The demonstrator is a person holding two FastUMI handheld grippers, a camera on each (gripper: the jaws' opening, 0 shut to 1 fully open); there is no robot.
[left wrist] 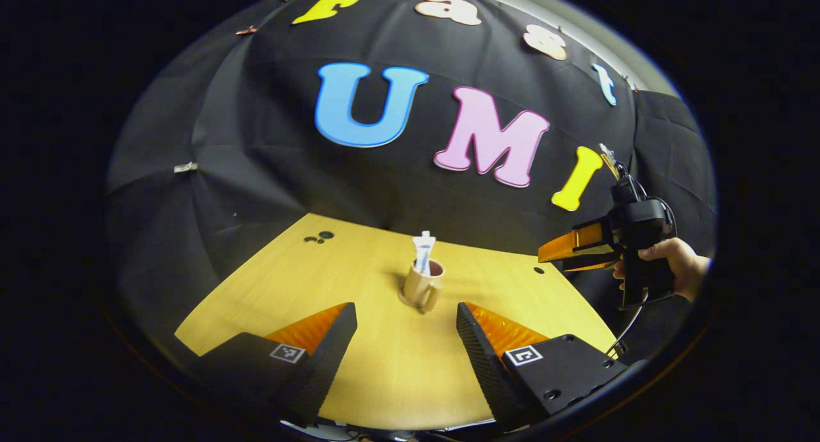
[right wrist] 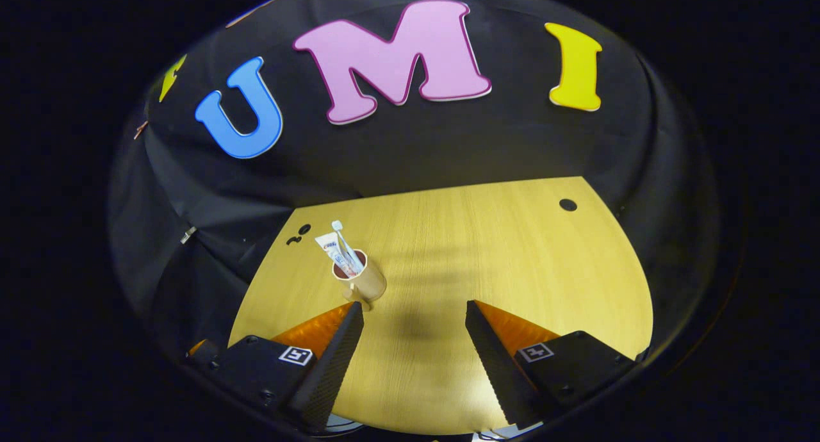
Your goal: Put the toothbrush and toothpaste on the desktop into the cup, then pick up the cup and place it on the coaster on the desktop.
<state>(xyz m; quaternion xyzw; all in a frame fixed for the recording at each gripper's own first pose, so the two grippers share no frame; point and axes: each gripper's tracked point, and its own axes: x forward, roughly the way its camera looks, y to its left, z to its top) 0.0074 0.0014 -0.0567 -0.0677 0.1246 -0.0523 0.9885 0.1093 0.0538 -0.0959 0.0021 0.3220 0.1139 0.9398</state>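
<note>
The left gripper (left wrist: 405, 317) hangs above the near edge of the wooden counter (left wrist: 384, 378), tilted down toward it, its two fingers spread wide with bare wood between them and nothing held. Each finger block carries a small square black-and-white marker tag; no readable words show on them.

Ahead of it, near the middle of the counter, stands a tan cup (left wrist: 423, 286) with its handle turned toward the near side. A white toothpaste (left wrist: 423, 250) tube stands upright in the cup, its flat end sticking above the rim. In the right gripper view the cup (right wrist: 363, 279) sits left of centre, just beyond the left finger, with the toothpaste (right wrist: 334, 250) and a white toothbrush (right wrist: 344, 240) both leaning out of it toward the far left, bristle head uppermost. The tube bears blue and red print that is too small to read.

The right gripper (right wrist: 415, 314) is also spread wide and empty, angled down over the counter (right wrist: 512, 250). In the left gripper view this gripper (left wrist: 544, 255) appears at the far right, off the counter's right edge and raised above it, pointing left; a hand (left wrist: 669, 262) wraps its grip from the right, and a cable hangs below it.

Small dark holes mark the counter at its far left and far right.
</note>
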